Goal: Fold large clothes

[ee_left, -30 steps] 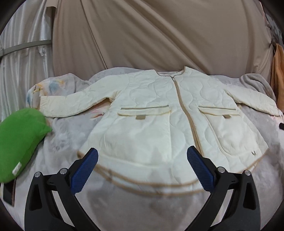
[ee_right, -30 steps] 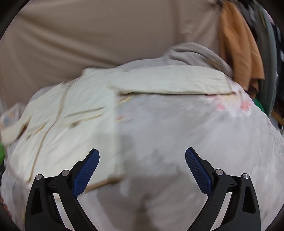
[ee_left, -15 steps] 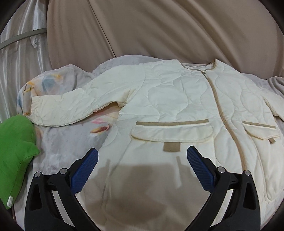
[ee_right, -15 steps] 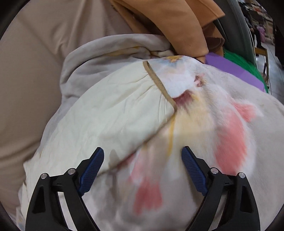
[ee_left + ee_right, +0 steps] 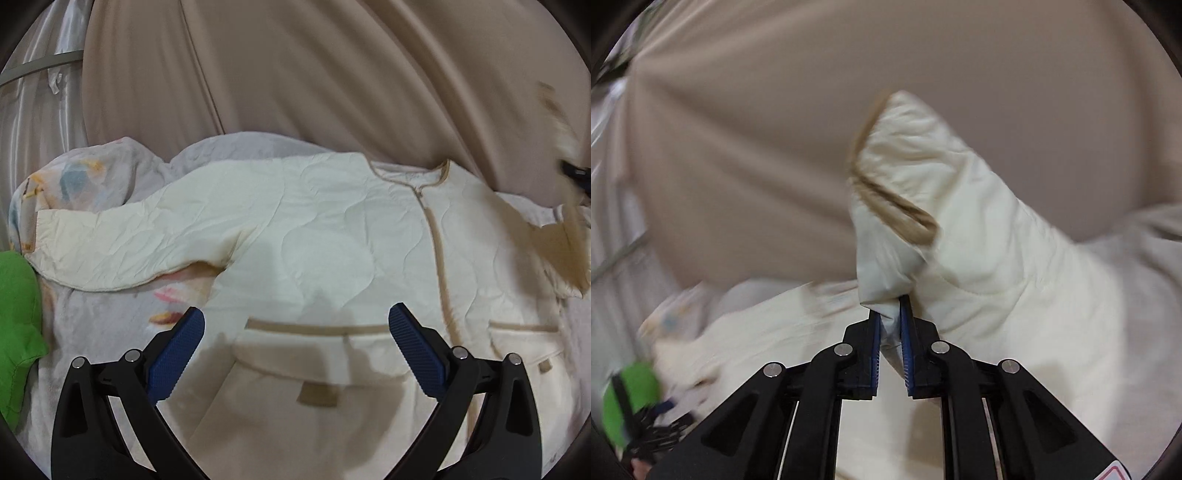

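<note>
While the left gripper (image 5: pixel 295 332) hovers open above the jacket (image 5: pixel 332 236), the right gripper (image 5: pixel 889 314) has just closed. Its jaws pinch the lifted sleeve (image 5: pixel 960 221).

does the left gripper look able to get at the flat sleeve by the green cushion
Probably yes. The left gripper is open with nothing between its fingers, and the sleeve lies flat and uncovered on the blanket, up and left of it, beside the green cushion.
</note>
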`<state>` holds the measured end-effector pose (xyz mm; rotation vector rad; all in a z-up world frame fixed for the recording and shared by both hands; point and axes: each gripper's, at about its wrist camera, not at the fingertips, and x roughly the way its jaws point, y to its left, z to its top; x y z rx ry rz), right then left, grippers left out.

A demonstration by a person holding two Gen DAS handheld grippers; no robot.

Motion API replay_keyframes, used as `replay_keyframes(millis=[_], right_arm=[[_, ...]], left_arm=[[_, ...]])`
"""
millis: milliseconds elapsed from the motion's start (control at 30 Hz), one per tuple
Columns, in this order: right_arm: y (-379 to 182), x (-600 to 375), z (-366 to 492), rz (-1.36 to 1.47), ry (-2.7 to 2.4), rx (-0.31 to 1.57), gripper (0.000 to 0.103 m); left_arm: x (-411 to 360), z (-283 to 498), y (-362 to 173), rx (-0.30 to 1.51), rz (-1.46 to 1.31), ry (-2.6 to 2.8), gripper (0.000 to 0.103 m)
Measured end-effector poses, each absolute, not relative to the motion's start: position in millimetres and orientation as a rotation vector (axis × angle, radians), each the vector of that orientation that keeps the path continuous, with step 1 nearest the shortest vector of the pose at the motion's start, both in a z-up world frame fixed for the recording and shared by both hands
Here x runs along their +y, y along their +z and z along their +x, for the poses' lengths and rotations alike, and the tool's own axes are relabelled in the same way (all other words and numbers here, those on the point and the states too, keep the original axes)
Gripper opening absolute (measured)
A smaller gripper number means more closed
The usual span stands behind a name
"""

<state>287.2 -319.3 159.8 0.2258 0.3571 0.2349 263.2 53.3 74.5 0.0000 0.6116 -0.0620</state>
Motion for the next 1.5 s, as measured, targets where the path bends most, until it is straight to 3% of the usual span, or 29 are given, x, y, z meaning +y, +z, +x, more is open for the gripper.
replay_keyframes(millis=[67,100,233,267,333,500,533,600,667,733,867,900,933,1067,1167,1233,1367,1400,1500], right_arm=[[137.2,-253.9,321.3,0.162,0.337,0.454,0.022],[120.7,-222.0,336.2,0.115,0.367,0.511,0.033],[95.7,-176.5,332.8,-0.039,0.377,0.551,0.034],[98.4,-184.0,322.1,-0.051,0.369,0.522,0.036],[104.0,-220.0,300.3,-0.019,0.322,0.478,0.049],[79.3,-348.8,247.1,0.198,0.119,0.505,0.058],[71.4,-368.1,237.2,0.238,0.097,0.524,0.058],[50.9,-400.5,220.0,0.333,0.097,0.567,0.058],[34.2,-418.1,214.7,0.420,0.110,0.600,0.058],[28.6,-422.6,223.1,0.467,0.127,0.608,0.058],[25.6,-423.9,262.6,0.576,0.148,0.600,0.053],[27.9,-420.6,272.6,0.590,0.135,0.598,0.032],[33.1,-417.5,277.2,0.580,0.125,0.589,0.003],[52.6,-393.6,266.5,0.435,0.131,0.472,0.003],[10.8,-392.0,294.6,0.378,0.070,0.683,0.000],[10.3,-396.8,287.2,0.389,0.061,0.679,0.000],[49.6,-392.5,248.8,0.379,-0.010,0.576,0.001],[61.0,-386.2,250.0,0.374,-0.001,0.537,0.007],[98.8,-349.4,271.4,0.301,0.061,0.466,0.010]], left_arm=[[47.8,270.5,78.9,0.613,-0.008,-0.079,0.098],[45.8,275.3,80.3,0.619,-0.019,-0.098,0.098],[44.1,303.0,77.8,0.678,-0.075,-0.167,0.098],[44.8,311.4,75.3,0.697,-0.097,-0.197,0.098],[42.6,331.4,67.4,0.749,-0.126,-0.230,0.098],[40.2,387.5,34.9,0.905,-0.206,-0.271,0.097],[41.7,395.3,28.8,0.926,-0.236,-0.267,0.090],[42.4,405.5,22.6,0.952,-0.270,-0.277,0.066],[40.9,409.7,26.0,0.939,-0.262,-0.287,0.024],[40.5,412.1,39.8,0.910,-0.253,-0.280,0.009],[48.8,410.5,87.9,0.769,-0.219,-0.251,0.007],[51.1,410.4,98.1,0.737,-0.206,-0.235,0.007],[55.6,408.7,106.2,0.705,-0.185,-0.206,0.007],[65.0,421.6,81.7,0.740,-0.114,-0.133,0.008],[65.0,432.6,26.5,0.856,-0.089,-0.114,0.008],[64.0,425.1,22.7,0.814,-0.072,-0.105,0.009],[59.1,415.8,22.3,0.779,-0.043,-0.100,0.011],[58.7,414.7,20.9,0.775,-0.043,-0.101,0.011],[53.2,413.7,19.1,0.754,-0.012,-0.076,0.012]])
